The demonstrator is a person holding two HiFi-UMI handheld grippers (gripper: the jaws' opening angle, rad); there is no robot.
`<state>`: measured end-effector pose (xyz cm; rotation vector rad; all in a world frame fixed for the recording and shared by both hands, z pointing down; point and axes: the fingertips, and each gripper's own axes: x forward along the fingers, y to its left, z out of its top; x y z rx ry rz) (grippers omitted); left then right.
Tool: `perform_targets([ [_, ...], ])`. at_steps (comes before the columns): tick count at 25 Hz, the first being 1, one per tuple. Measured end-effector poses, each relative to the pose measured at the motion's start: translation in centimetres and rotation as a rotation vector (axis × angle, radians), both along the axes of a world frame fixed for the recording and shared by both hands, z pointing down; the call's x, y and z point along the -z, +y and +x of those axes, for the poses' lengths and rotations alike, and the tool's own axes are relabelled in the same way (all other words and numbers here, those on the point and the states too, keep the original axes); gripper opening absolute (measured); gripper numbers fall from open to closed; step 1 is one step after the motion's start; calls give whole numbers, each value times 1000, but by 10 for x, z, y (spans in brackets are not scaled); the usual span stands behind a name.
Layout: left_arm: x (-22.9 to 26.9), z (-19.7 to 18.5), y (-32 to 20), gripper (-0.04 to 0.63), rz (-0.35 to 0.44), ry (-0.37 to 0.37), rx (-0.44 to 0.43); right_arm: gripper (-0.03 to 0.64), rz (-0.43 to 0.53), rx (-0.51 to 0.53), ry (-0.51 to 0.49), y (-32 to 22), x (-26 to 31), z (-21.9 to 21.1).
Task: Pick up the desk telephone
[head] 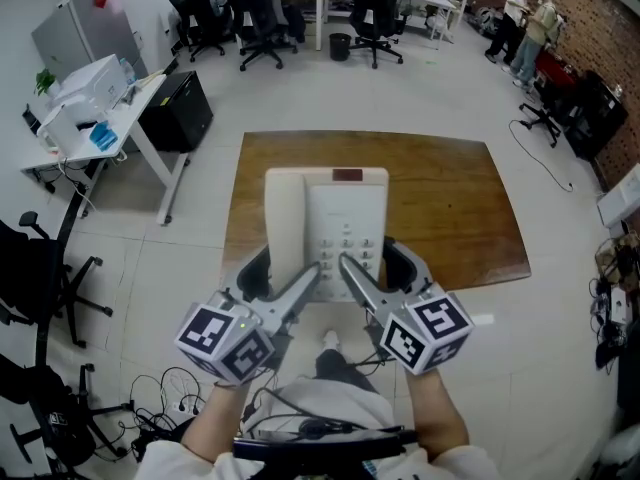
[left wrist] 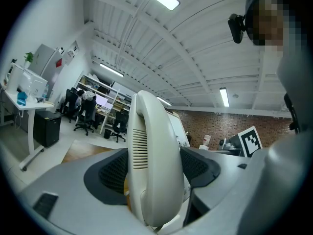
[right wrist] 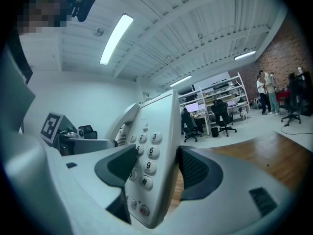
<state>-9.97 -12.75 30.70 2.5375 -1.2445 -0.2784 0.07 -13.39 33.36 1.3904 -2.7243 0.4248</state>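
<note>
- The desk telephone [head: 325, 223], cream-coloured, is gripped from both sides in front of the person, over the near part of a brown wooden surface [head: 450, 208].
- The left gripper [left wrist: 154, 173] has its jaws clamped on the telephone's handset [head: 285, 228] side; in the left gripper view both dark ribbed pads press against the handset's flanks.
- The right gripper [right wrist: 156, 168] has its jaws clamped on the keypad [right wrist: 146, 155] side, with one pad on the button face and the other against the underside of the body.
- Both sets of jaws stand wide, spread by the width of the telephone.
- The telephone appears to be clear of the surface, though no view shows the gap beneath it plainly.
- The handset sits in its cradle on the telephone's left.
- Each gripper's marker cube faces the head camera, left [head: 225, 338] and right [head: 425, 330].
- Black office chairs [head: 375, 18] and white desks stand on the pale floor beyond the surface.
</note>
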Motion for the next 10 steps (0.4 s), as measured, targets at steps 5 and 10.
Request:
perform_targets([
  [5,-2,-3,-2,327,-6,-2,5,285,-8,0,-2,-2,-2,-2],
  [10,-5,2,-3,327,-8,-4,2,285,-11,-2,-2,-2,-6,2],
])
